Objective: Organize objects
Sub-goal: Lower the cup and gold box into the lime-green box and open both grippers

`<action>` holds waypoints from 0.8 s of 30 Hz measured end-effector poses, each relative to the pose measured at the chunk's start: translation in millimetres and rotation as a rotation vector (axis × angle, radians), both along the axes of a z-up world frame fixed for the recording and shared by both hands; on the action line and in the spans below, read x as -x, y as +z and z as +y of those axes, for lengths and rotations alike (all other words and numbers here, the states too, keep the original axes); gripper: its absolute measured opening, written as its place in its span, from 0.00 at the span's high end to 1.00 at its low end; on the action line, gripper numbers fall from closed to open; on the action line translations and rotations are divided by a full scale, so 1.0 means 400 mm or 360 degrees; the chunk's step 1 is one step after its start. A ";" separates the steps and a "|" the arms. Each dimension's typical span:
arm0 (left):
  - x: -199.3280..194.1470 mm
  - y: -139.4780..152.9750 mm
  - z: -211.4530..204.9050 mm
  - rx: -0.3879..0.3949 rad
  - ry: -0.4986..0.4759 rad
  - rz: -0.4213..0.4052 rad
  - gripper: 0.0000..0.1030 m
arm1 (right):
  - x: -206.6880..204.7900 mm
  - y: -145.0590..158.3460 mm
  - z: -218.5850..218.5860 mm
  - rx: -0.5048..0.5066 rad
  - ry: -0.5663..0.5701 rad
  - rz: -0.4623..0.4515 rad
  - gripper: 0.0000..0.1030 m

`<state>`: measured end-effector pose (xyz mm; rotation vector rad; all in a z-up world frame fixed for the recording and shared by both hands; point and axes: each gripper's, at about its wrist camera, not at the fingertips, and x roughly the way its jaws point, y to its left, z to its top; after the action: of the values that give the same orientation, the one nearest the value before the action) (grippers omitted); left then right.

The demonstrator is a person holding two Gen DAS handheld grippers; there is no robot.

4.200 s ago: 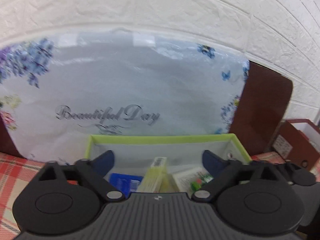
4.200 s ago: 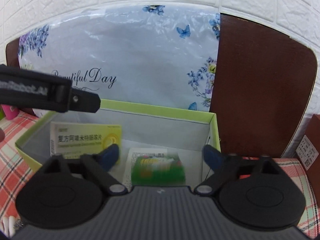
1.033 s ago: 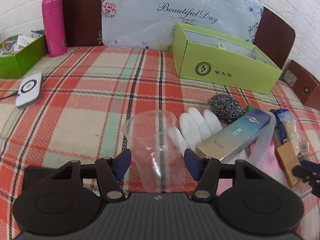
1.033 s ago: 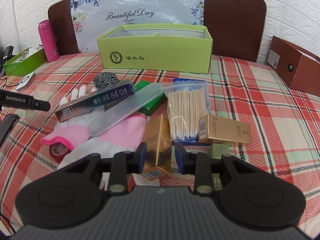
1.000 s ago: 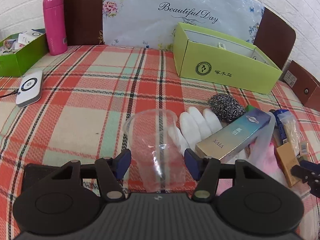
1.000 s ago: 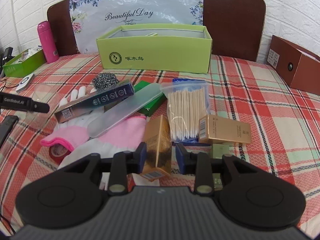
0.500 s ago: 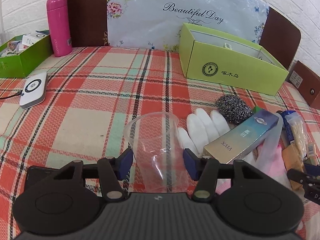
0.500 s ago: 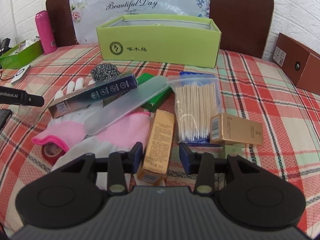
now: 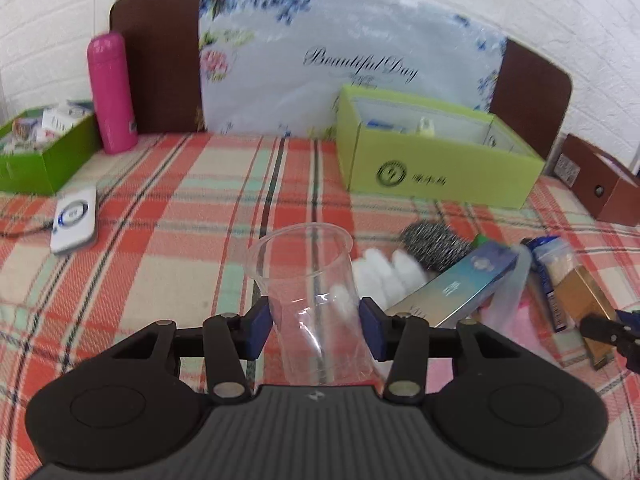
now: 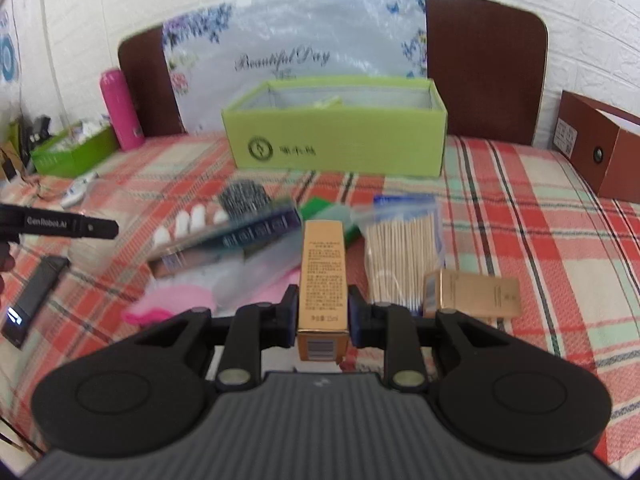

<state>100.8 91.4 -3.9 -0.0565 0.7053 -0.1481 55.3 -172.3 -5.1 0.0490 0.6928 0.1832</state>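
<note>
In the left wrist view a clear plastic cup (image 9: 308, 292) stands between the blue pads of my left gripper (image 9: 315, 328). Its jaws are closing and both pads press on the cup's wall, holding it just above the checked cloth. In the right wrist view a slim gold box (image 10: 323, 276) lies lengthwise between the pads of my right gripper (image 10: 322, 320). These jaws are closing too and clamp the box's near end, with the box raised off the pile. The lime-green open box (image 10: 340, 144) stands at the back.
On the cloth lie a steel scourer (image 9: 432, 246), a white glove (image 9: 384, 276), a long teal box (image 9: 460, 288), a bag of cotton swabs (image 10: 404, 256) and a second gold box (image 10: 472, 294). A pink bottle (image 9: 114, 96), a green tray (image 9: 44, 152) and a white device (image 9: 74, 220) sit left; a brown box (image 10: 600, 160) sits right.
Both grippers have narrowed onto their objects and risen. The gold box, lying on the pile before, is now clamped and lifted. The cup has come up off the cloth with the left gripper.
</note>
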 end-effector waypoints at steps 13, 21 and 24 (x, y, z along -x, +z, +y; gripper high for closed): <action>-0.144 0.210 -0.199 0.0080 -0.0261 -0.0254 0.51 | -0.163 0.157 -0.080 -0.0067 -0.0036 -0.0211 0.77; -0.325 0.220 -0.341 0.0087 -0.0311 -0.0255 0.51 | -0.352 0.147 -0.110 0.0043 -0.0095 -0.0267 0.77; -0.396 0.203 -0.373 0.0075 -0.0290 -0.0237 0.51 | -0.421 0.123 -0.117 0.0101 -0.0107 -0.0265 0.77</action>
<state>259.3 -57.9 77.2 -0.0258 0.5575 -0.3400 223.8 -218.9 43.9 -0.0037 0.5294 0.0992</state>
